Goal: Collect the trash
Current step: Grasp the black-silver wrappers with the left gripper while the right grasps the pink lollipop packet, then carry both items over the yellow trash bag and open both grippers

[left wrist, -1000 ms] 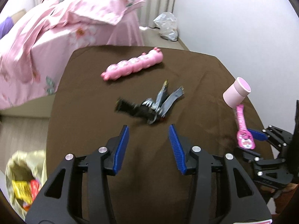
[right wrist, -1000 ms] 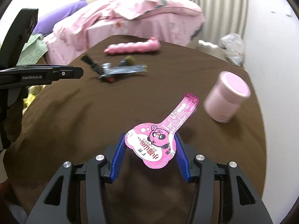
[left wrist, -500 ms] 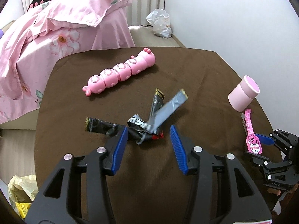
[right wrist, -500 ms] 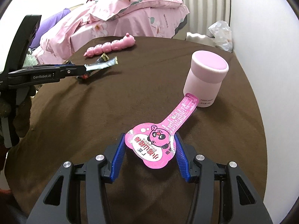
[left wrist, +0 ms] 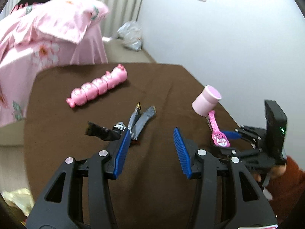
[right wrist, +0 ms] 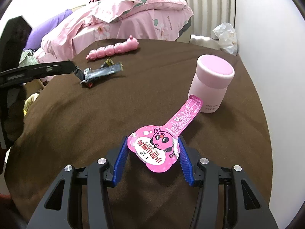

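A pile of black and silver wrappers (left wrist: 136,124) lies mid-table on the brown cloth (left wrist: 162,84). My left gripper (left wrist: 151,133) hangs open just short of it. Its left fingertip overlaps the pile's near edge, and nothing sits between the pads. From the right wrist view, a left finger (right wrist: 57,69) reaches the same wrappers (right wrist: 103,71). My right gripper (right wrist: 152,139) is shut on the wide head of a pink panda wrapper (right wrist: 162,143), whose tail points at a pink cup (right wrist: 211,84). In the left wrist view the pink wrapper (left wrist: 217,131) sits at the right gripper (left wrist: 226,142).
A pink caterpillar toy (left wrist: 99,85) lies at the table's far side. The pink cup (left wrist: 206,101) stands near the right edge. A bed with pink covers (left wrist: 38,38) is beyond. A clear plastic bag (left wrist: 131,36) sits by the wall, a yellow bag (left wrist: 17,200) low left.
The left gripper dipped close over the wrapper pile, then swung right, so the pile now sits off its left finger. The pink wrapper stayed in the right jaws while the view shifted.
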